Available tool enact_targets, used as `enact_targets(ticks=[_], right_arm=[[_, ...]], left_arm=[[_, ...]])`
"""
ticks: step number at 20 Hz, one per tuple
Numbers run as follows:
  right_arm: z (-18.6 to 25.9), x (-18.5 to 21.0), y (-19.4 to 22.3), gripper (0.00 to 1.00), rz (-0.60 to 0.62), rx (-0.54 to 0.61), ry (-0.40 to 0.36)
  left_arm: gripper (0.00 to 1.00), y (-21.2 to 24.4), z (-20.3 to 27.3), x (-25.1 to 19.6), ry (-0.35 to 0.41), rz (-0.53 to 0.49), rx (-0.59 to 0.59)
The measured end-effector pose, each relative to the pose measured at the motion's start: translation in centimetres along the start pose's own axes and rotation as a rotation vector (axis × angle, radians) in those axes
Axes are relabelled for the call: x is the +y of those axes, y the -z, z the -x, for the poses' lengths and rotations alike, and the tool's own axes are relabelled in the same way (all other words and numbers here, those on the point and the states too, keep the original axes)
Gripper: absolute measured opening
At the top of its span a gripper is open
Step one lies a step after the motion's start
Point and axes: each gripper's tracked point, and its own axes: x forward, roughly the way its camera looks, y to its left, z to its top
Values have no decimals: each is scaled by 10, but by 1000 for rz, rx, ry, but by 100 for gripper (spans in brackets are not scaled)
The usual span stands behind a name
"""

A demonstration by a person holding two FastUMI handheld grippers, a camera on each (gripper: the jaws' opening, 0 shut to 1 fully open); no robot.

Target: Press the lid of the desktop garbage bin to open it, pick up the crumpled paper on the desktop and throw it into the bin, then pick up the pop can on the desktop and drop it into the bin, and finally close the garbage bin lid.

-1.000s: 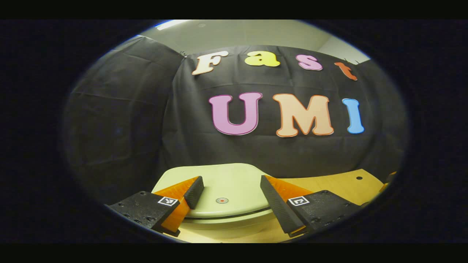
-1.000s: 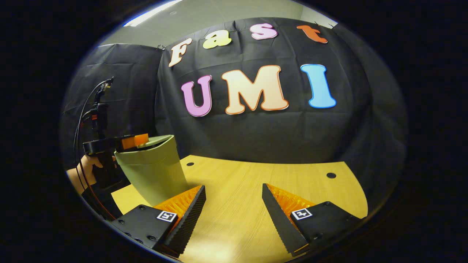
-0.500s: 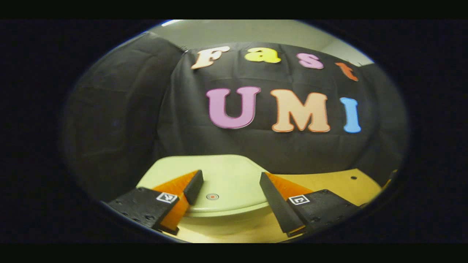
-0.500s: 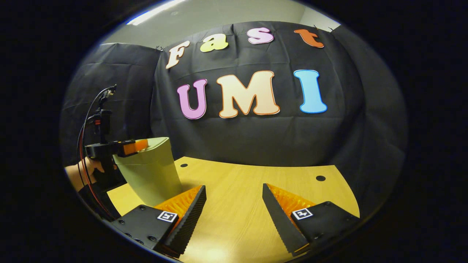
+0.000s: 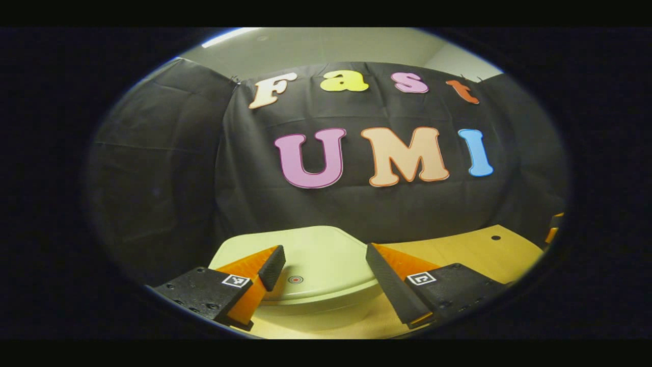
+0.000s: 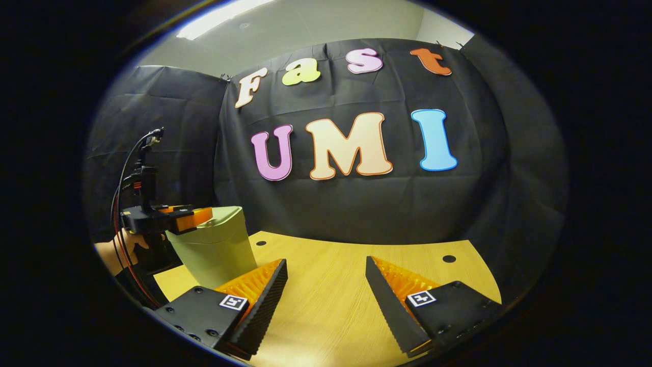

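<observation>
Over the pale green bin lid (image 5: 321,255) the left gripper (image 5: 323,260) hovers with its fingers spread wide and nothing between them; whether they touch the lid cannot be told. That lid lies flat and shut on the garbage bin (image 6: 214,244), a small round red mark (image 5: 295,279) near its front edge. From the right gripper view the bin stands at the left end of the wooden table (image 6: 346,275), a hand (image 6: 125,242) with cables behind it. Well apart, the right gripper (image 6: 326,285) hangs over bare tabletop, fingers wide, holding nothing. Two dark holes (image 6: 449,258) dot the table near the black cloth wall (image 6: 356,204)
</observation>
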Motion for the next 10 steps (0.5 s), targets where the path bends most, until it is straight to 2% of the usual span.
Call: enact_targets(ticks=[2,3,6,10], right_arm=[[6,-7,-6,97,-2,-24,19],[9,-11,-11,98,-5,-41,30],[21,-25,-27,95,-5,-99,68],[41,-50,-47,97,7,-173,132]], left_arm=[[99,-18,10,-15,28,-14,-54],[95,-27,17,-27,49,-18,-87],[95,-51,37,-70,134,-23,-166],[94,-65,61,-132,245,24,-209]])
